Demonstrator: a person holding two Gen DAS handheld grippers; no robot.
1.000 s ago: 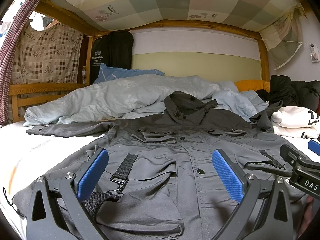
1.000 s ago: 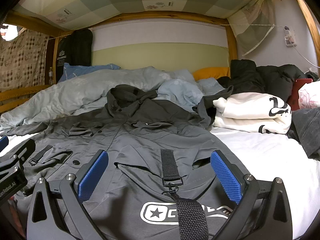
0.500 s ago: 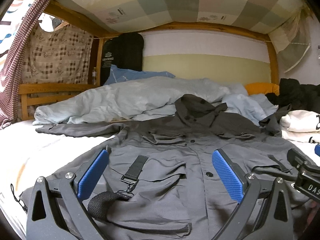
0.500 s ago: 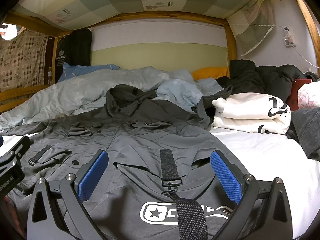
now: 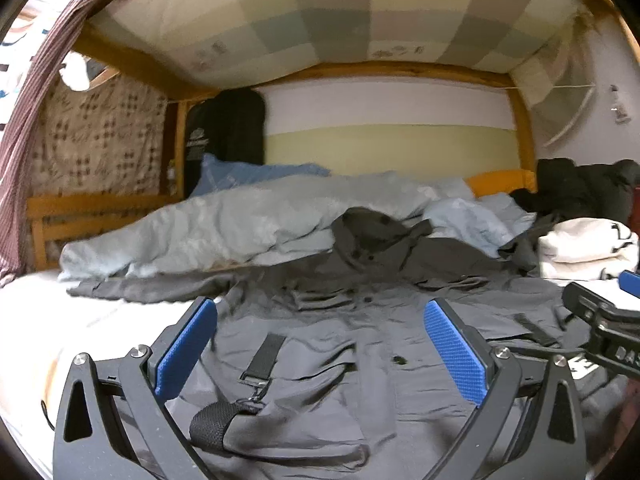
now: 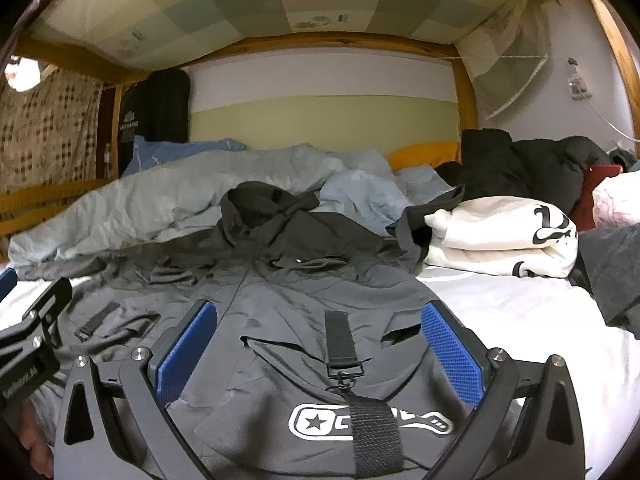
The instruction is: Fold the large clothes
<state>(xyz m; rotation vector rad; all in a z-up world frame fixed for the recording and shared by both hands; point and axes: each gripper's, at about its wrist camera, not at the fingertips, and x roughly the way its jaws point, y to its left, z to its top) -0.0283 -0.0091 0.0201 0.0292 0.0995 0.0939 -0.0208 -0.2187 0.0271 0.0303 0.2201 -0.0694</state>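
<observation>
A large grey hooded jacket (image 5: 340, 332) lies spread face up on the bed, hood toward the far wall; it also shows in the right wrist view (image 6: 304, 304). My left gripper (image 5: 320, 344) is open over the jacket's left half, above a black strap and buckle (image 5: 260, 360). My right gripper (image 6: 316, 344) is open over the jacket's right half, above a strap (image 6: 340, 340) and a white star logo (image 6: 368, 422). Both hold nothing. The right gripper's body shows at the left view's right edge (image 5: 600, 328).
A rumpled light blue quilt (image 5: 248, 216) lies behind the jacket. A folded white garment (image 6: 504, 236) and dark clothes (image 6: 520, 168) sit at the right. White mattress (image 6: 500, 320) shows beside the jacket. The wooden bunk frame (image 5: 92, 208) and upper bunk close in overhead.
The left gripper has risen and tilted up, so more of the ceiling and the jacket's far end shows. The right gripper has lifted slightly. Both stay open.
</observation>
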